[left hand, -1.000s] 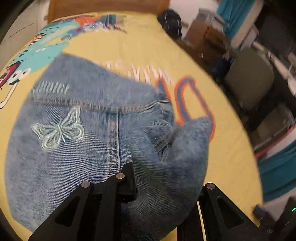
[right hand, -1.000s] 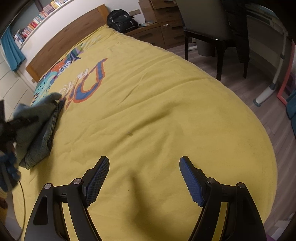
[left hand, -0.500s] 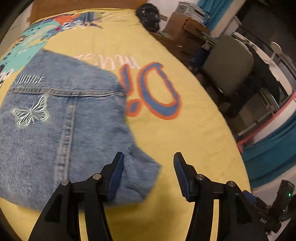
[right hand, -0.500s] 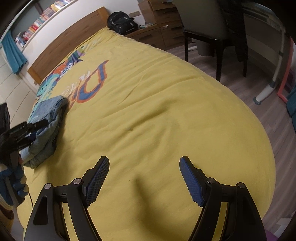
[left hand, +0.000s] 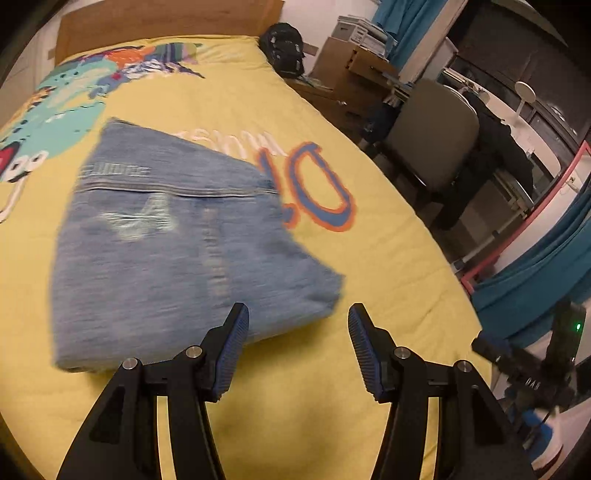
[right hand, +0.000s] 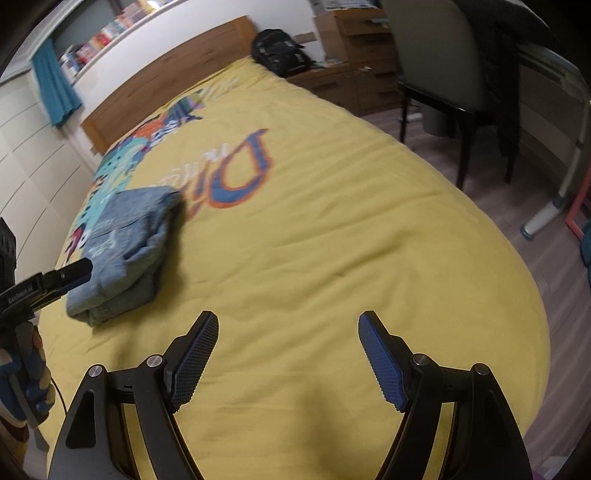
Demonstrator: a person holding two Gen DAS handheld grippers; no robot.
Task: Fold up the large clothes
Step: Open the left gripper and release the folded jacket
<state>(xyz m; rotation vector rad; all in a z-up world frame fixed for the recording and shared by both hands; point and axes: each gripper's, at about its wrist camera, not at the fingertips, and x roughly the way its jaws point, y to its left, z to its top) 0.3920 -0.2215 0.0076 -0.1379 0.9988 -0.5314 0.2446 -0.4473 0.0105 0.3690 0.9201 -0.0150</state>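
The folded jeans (left hand: 177,240) lie on the bed (left hand: 369,240), on its yellow cover, in the half of the bed toward the wooden headboard (left hand: 166,22). In the left wrist view they fill the area from 9 to 12 o'clock of the left tongs (left hand: 295,347). The bundle is a rough rectangle; its long axis runs from the near edge, just in front of the tongs, up toward the headboard at 11 o'clock. A stitched seam crosses it from side to side in the far part, and one loose corner points to 3 o'clock, toward the blue and orange letters (left hand: 317,188) printed on the cover. The picture is blurred here, so finer details of the denim I cannot tell.

The left tongs stand apart and hold nothing; the left finger (left hand: 229,347) appears over the near edge of the jeans, but if it touches I cannot tell.

In the right wrist view the jeans (right hand: 125,251) are at 10 o'clock, well apart from the right tongs (right hand: 288,358), which are also spread wide with nothing between. The left tongs (right hand: 70,273) show at 9 o'clock, at the near end of the bundle.

From 12 to 3 o'clock of the right tongs the yellow cover is bare up to the rounded bed edge. Beyond that edge stand a chair (right hand: 443,55) and a black backpack (right hand: 280,51).
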